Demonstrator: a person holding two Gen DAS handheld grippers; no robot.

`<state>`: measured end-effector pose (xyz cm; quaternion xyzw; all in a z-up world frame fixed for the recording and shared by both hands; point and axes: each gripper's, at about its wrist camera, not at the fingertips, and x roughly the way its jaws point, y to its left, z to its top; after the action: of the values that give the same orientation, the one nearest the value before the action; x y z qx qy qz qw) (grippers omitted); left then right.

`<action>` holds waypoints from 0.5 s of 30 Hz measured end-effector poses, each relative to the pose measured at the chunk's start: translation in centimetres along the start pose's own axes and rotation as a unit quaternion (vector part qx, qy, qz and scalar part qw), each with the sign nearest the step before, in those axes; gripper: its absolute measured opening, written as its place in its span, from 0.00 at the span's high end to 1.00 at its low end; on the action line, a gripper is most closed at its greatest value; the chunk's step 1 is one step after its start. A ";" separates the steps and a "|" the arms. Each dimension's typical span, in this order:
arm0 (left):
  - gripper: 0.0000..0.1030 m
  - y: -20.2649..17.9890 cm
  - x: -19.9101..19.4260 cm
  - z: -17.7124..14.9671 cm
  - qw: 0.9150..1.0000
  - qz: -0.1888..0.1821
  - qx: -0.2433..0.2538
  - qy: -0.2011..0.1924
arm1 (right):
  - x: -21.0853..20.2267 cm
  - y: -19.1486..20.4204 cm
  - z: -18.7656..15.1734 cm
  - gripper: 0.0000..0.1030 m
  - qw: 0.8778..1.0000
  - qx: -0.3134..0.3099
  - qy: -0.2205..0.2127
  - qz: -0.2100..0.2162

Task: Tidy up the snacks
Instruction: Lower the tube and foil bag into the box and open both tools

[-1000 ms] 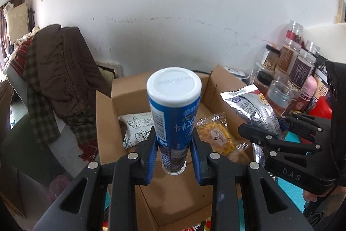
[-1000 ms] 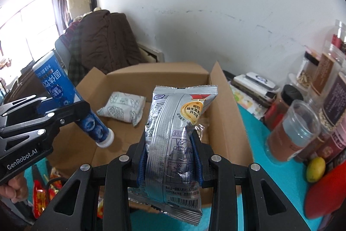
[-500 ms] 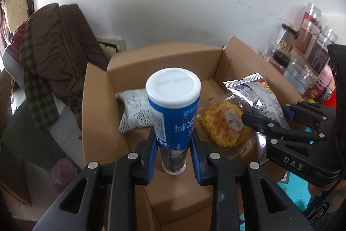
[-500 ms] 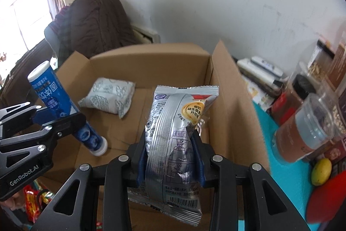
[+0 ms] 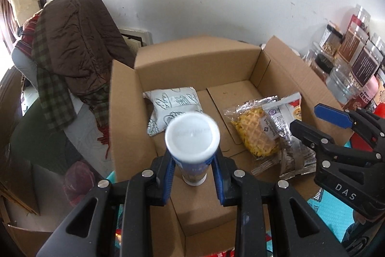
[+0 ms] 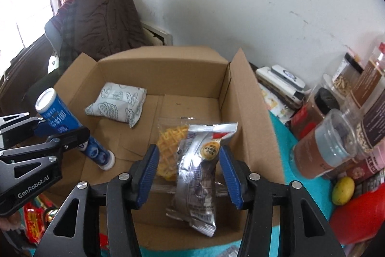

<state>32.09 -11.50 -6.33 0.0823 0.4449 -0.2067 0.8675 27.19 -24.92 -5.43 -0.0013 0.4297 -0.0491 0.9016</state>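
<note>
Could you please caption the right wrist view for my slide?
Right gripper open around the silver snack bag in the cardboard box.

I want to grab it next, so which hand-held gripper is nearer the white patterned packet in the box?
Left. The left hand-held gripper sits just in front of the white patterned packet; the right hand-held gripper is farther, across the box.

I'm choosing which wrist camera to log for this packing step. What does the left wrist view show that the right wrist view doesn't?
Only the left wrist view shows the blue cylindrical can's white lid face-on, clamped in the left gripper.

Only the right wrist view shows the small yellow fruit and the stacked white devices beside the box.

Both show the open cardboard box, the white printed pouch, the clear-wrapped yellow waffle, the silver foil packet and the open right gripper.
</note>
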 end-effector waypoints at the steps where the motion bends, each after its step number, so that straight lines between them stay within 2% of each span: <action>1: 0.73 0.1 -0.6 0.0 1.000 0.001 -0.002 -0.007 | -0.5 0.0 0.1 0.49 1.000 0.001 -0.004 0.000; 4: 0.73 0.4 -2.2 0.2 1.000 0.005 -0.004 -0.025 | -1.6 0.1 0.2 0.45 1.000 0.004 -0.013 0.000; 15: 0.73 0.3 -8.7 0.8 0.996 0.011 -0.002 -0.091 | -6.9 0.9 0.7 0.45 0.998 0.000 -0.058 -0.001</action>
<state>28.30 -9.04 1.15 0.0664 0.3639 -0.2029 0.9066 23.47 -23.45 0.29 -0.0050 0.3763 -0.0502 0.9251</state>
